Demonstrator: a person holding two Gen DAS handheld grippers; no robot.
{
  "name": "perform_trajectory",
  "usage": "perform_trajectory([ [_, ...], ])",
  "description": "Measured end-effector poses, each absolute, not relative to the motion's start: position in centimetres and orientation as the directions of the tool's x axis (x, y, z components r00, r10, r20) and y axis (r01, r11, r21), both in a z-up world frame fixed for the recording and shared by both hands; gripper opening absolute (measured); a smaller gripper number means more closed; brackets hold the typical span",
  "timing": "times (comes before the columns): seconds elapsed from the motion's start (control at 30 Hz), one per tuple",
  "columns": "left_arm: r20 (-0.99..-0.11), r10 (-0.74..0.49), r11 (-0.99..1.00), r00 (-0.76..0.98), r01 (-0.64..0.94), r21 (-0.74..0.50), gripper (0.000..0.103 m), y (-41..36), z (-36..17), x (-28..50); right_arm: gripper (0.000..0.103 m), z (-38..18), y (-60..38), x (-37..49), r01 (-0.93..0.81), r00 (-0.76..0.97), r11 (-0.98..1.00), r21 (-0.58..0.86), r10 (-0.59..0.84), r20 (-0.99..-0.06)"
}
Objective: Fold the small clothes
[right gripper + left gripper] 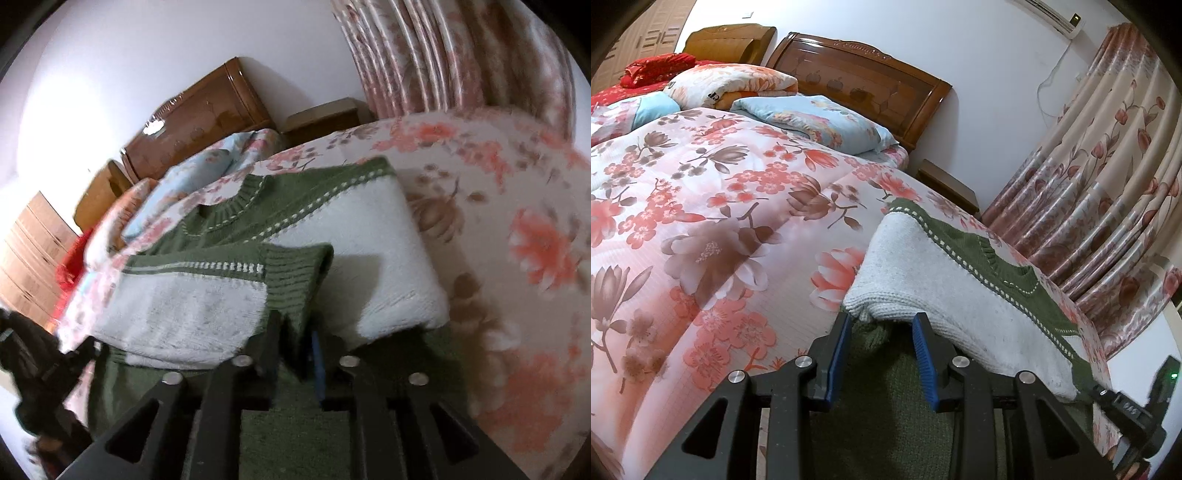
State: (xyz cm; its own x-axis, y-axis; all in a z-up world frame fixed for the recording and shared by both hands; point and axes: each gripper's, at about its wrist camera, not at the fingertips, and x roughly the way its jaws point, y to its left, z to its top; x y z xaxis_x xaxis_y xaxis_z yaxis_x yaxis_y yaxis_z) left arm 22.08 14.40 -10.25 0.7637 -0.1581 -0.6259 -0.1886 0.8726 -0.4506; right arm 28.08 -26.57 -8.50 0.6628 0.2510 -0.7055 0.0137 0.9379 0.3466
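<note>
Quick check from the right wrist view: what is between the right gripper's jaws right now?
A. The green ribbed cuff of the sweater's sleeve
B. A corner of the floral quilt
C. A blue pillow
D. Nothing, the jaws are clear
A: in the right wrist view the green ribbed cuff of the sweater runs down between the narrow jaws of the right gripper, with the sleeve folded across the white body.

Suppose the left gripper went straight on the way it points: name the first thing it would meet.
Most likely the white folded edge of the sweater, lying just beyond the left gripper fingertips; depth is uncertain.
</note>
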Motion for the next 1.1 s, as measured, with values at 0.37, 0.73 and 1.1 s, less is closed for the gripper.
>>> perform_trajectory([
  [0.37, -0.611, -0.155, 0.906, 0.777, -0.135, -0.401, 0.035, 13.4, -9.4, 21.5, 0.103, -8.1, -19.6, 28.7, -0.182, 0.668, 0.981, 0.063, 0.17, -0.724],
  [0.73, -0.639, -0.331, 0.902, 0.694, 0.033, -0.431, 0.036, 8.9, -5.1, 31.6, 0.103, -9.4, -18.2, 28.2, -0.268, 0.643, 0.963, -0.019, 0.164, -0.748],
  [1.1, -0.8, -0.249, 0.898, 0.546, -0.179, -0.401, 0.02, 11.3, -9.9, 42.1, 0.103, -9.3, -17.8, 27.9, -0.273, 0.639, 0.961, -0.049, 0.143, -0.756],
])
